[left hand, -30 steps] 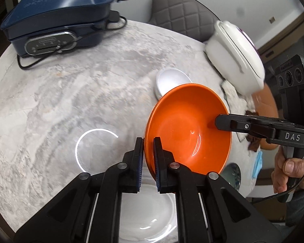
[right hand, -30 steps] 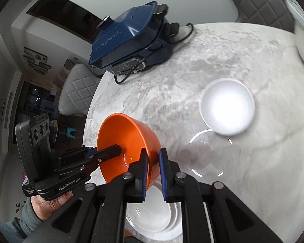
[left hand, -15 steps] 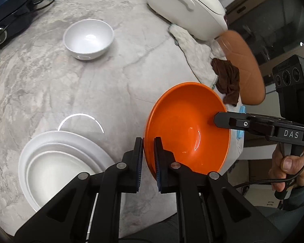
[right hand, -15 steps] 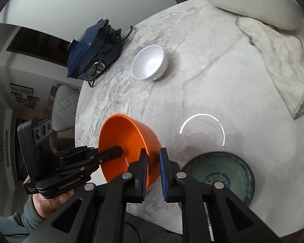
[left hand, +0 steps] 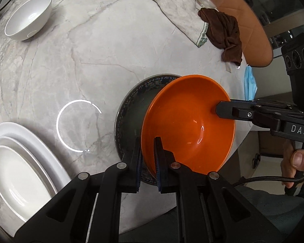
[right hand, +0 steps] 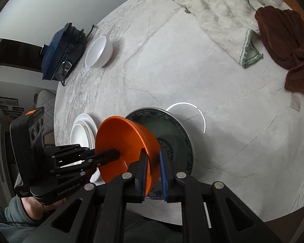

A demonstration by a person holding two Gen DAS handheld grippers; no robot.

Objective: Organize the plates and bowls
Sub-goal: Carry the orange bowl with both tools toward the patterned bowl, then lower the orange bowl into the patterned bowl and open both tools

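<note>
Both grippers are shut on the rim of one orange bowl, my left gripper at its near edge and my right gripper on the opposite side. The bowl hangs tilted just above a dark green plate with a blue patterned rim, which lies near the table's front edge and shows in the right wrist view too. A stack of white plates lies at the left. A small white bowl stands further back.
The marble table carries a white cloth and a brown cloth at the far right, plus a blue face mask at the edge. A blue electric cooker sits far left. An orange chair stands beyond.
Both grippers carried the orange bowl rightwards from above the white plates to above the dark patterned plate, and lowered it closer to that plate.
</note>
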